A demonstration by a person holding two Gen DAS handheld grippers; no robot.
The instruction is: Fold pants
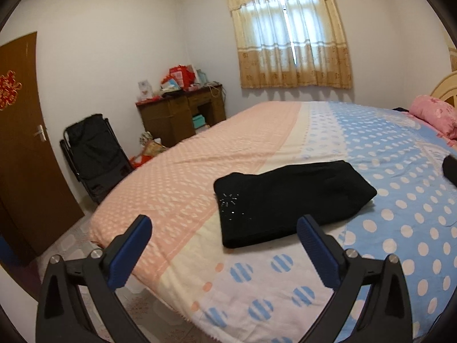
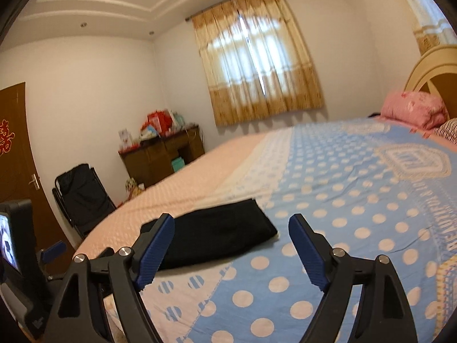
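Left wrist view: one camera looking along the left claw toward the bed.
Left claw (image 1: 224,230): jaws spread wide, nothing between the blue pads, nothing held; it hangs above the near edge of the bed.
Pants (image 1: 291,197): black, folded into a compact bundle, lying flat on the bedspread (image 1: 400,171) just beyond the claw, across the seam where the pink part meets the blue dotted part; small shiny specks show on the near left corner.
Bed surroundings: pink pillow (image 1: 434,115) at the far right by the headboard; a dark shape at the right edge, too cut off to identify.
Room: brown wooden table (image 1: 182,117) cluttered with red and white items against the far wall, black folding chair (image 1: 95,154) to its left, brown door (image 1: 20,131) at the left, curtained window (image 1: 288,37) above.

Right wrist view: the same bed from further right.
Right claw (image 2: 231,238): jaws well apart, empty, pads touching nothing, raised over the blue dotted area.
Pants in this view (image 2: 211,234): the black bundle lies just beyond and partly behind the left finger (image 2: 155,253), apart from it.
Left edge: part of the other gripper's body with a small lit screen (image 2: 10,240).
Far right: pink pillow (image 2: 414,110) against the cream headboard (image 2: 431,65).
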